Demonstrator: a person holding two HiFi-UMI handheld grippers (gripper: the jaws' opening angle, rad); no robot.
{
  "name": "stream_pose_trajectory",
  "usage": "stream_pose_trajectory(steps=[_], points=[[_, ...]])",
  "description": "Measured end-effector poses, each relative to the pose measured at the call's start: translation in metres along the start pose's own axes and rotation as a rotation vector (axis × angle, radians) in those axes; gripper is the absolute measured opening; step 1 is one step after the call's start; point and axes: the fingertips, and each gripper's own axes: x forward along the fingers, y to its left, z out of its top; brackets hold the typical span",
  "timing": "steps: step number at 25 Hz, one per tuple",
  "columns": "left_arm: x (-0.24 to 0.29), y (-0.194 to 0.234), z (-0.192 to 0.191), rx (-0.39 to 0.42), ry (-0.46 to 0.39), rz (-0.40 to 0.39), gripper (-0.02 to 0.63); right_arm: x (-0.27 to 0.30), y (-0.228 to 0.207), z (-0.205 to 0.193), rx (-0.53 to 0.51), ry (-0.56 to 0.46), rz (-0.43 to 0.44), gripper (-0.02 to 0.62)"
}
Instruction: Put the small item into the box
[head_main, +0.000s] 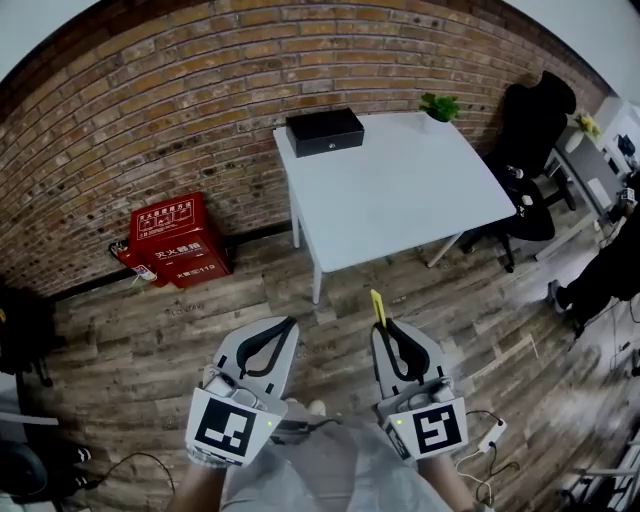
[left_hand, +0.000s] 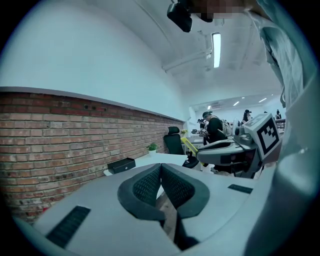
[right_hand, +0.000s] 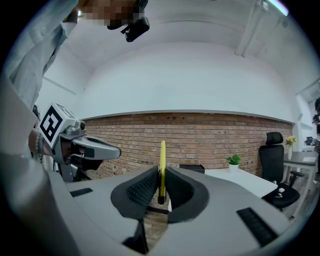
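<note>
The small item, a thin yellow stick, is held upright in the right claw, pinched near its lower end between the closed pads so that most of its length stands clear above the tips; such a hold presumably lets the free end be lowered into a container first. The left claw is seen with its pads pressed together and nothing between them, and it is probably kept free so that the box can be steadied or opened. Both claws are carried low and close to the body over the wooden floor, well apart from the white surface, so the approach is judged not yet made. The black box is set at the surface's far left corner, against the brick wall, and its lid appears to be down. A small potted plant is placed at the far right corner, away from the box, and the rest of the surface is left bare. A red cabinet is stood on the floor by the wall, left of the surface.
</note>
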Motion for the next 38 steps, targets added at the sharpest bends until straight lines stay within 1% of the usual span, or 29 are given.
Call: stream_pose_trajectory(steps=[4,10,18,23,32,38], points=[[0.004,-0.004,0.005,-0.007,-0.022,0.025,0.018,0.002,-0.004,0.000,-0.012,-0.011,0.018,0.067],[0.015,-0.004,0.004,-0.010,-0.027,0.021,0.018,0.005,-0.012,-0.001,-0.018,-0.017,0.011,0.067],[0.055,0.025,0.000,-0.015,-0.035,-0.006,0.018,0.041,-0.038,-0.002,-0.022,-0.020,-0.029,0.067],[0.096,0.059,0.003,-0.017,-0.038,-0.029,0.018,0.085,-0.064,0.002,-0.023,-0.011,-0.058,0.067],[0.170,0.137,0.010,-0.002,-0.030,-0.070,0.018,0.180,-0.106,0.015,-0.004,0.009,-0.095,0.067],[0.216,0.188,0.008,-0.008,-0.015,-0.097,0.018,0.243,-0.132,0.017,0.013,0.031,-0.126,0.067]])
